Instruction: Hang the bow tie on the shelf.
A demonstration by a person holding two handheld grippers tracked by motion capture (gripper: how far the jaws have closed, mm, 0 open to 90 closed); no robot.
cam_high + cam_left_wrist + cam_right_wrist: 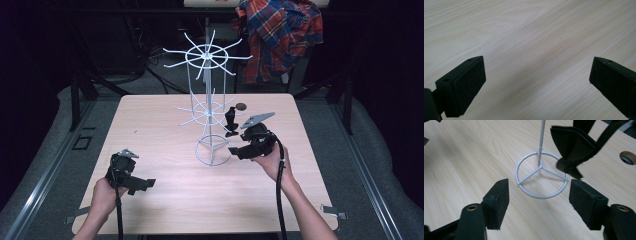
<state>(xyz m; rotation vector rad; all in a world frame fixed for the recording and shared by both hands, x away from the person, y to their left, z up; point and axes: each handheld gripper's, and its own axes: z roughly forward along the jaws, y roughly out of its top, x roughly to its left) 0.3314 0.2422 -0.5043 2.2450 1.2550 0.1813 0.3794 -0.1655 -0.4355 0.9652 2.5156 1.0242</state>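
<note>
The black cloth bow (574,147) hangs on the white wire rack (207,112), so the right gripper (539,197) (jaws apart, empty) sits free; the left gripper (536,82) waits wide open.

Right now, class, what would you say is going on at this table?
A person holds a gripper in each hand at a wooden table. A black bow tie hangs on a white wire rack. The right gripper is open just short of the bow tie, gripping nothing. The left gripper is open over bare tabletop.
</note>
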